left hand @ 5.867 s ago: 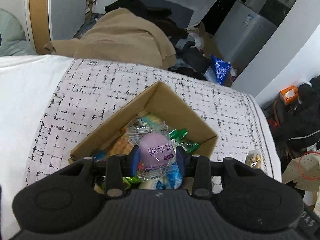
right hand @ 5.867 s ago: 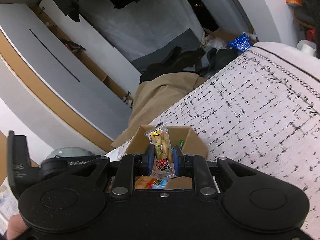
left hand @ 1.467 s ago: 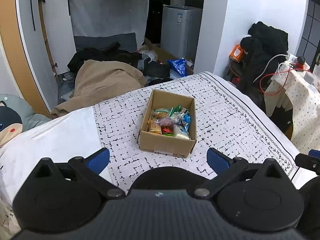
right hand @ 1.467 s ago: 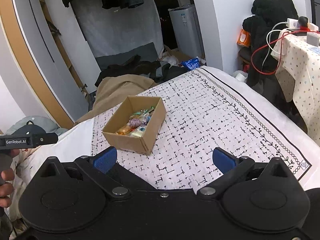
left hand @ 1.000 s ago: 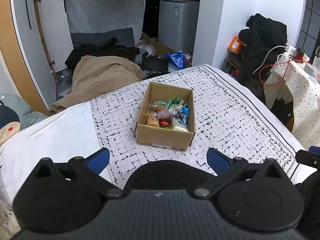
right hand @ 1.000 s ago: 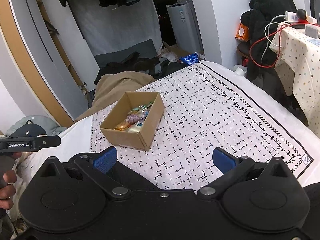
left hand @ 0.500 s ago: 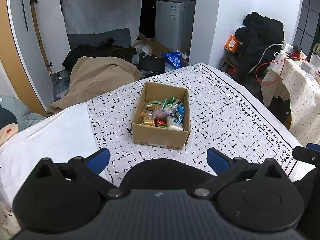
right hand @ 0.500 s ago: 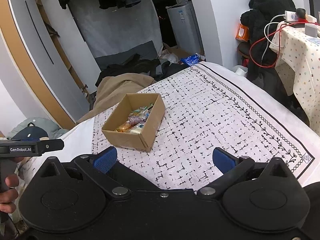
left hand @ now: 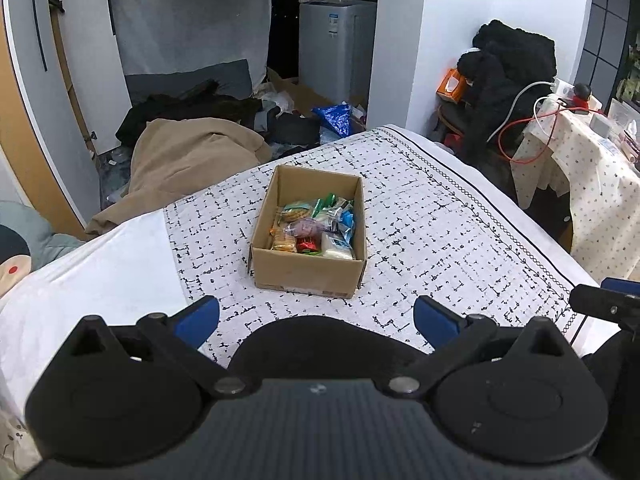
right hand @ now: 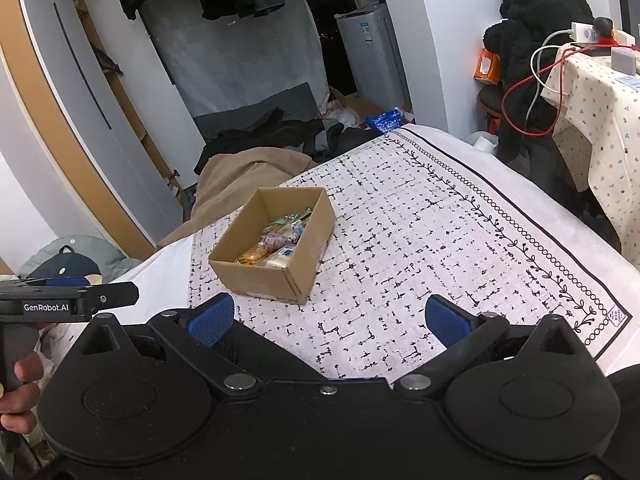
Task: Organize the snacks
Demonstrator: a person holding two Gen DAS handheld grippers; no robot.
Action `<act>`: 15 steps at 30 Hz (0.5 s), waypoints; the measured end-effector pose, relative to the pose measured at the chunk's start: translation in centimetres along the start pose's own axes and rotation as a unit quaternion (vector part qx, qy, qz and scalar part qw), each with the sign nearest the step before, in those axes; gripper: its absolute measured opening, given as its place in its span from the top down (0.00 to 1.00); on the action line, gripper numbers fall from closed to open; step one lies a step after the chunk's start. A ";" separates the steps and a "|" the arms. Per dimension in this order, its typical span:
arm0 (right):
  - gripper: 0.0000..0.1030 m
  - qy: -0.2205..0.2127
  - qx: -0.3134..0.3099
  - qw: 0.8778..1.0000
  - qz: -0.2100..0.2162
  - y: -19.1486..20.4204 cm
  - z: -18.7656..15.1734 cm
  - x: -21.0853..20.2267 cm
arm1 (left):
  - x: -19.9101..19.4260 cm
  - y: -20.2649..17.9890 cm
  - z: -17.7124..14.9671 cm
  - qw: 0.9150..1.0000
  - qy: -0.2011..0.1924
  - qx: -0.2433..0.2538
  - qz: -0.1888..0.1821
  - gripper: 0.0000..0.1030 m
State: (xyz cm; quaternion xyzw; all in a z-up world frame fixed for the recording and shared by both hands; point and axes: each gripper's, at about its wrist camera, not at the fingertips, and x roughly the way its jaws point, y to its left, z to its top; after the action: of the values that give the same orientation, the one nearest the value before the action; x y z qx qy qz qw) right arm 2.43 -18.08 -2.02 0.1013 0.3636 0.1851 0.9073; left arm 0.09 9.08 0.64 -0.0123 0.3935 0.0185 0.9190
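Left tongs: the black left tongs [left hand: 316,320] with blue pads are wide open and hold nothing. They hang above the near part of the bed, well back from the box.

Right tongs: the black right tongs [right hand: 326,320] with blue pads are wide open too, and hold nothing. They hang above the near part of the bed, well back from the box.

Box: an open brown cardboard box [left hand: 308,276] sits on the bed, out in front of both tongs. In the left view it is almost straight ahead. In the right view [right hand: 256,276] it is ahead and a bit to the left.

Snacks: a pile of small wrapped snacks [left hand: 314,230] lies inside the box. There are green, blue, orange and red wrappers, a round purple one and a white packet. In the right view the snacks [right hand: 276,242] show over the box wall.

Bed: a white bed cover with little black marks and a black vine border [left hand: 440,240] lies under the box. A plain white sheet [left hand: 100,276] is beside it on the left.

Hand: in the right view a hand [right hand: 18,396] at the left edge holds the handle of the left tool.

Room behind: a tan blanket [left hand: 188,152] lies heaped on the floor past the bed, near dark clothes and a shiny blue bag [left hand: 334,118]. A grey washing machine [left hand: 336,52] stands by the white wall.

Right side: a small counter with a dotted cream cloth [left hand: 592,184] has a red cord [left hand: 532,136] hanging off it.
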 end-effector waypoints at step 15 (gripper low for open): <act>0.00 0.007 -0.008 1.000 -0.007 0.3 -0.1 0.2 | -0.6 -0.1 0.1 1.000 -0.006 0.002 -0.005 0.00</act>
State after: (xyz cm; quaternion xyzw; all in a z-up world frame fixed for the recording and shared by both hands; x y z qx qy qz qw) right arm 2.44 -17.69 -2.11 0.0905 0.3692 0.1825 0.9068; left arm -0.26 8.98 1.16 -0.0119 0.3875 0.0132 0.9217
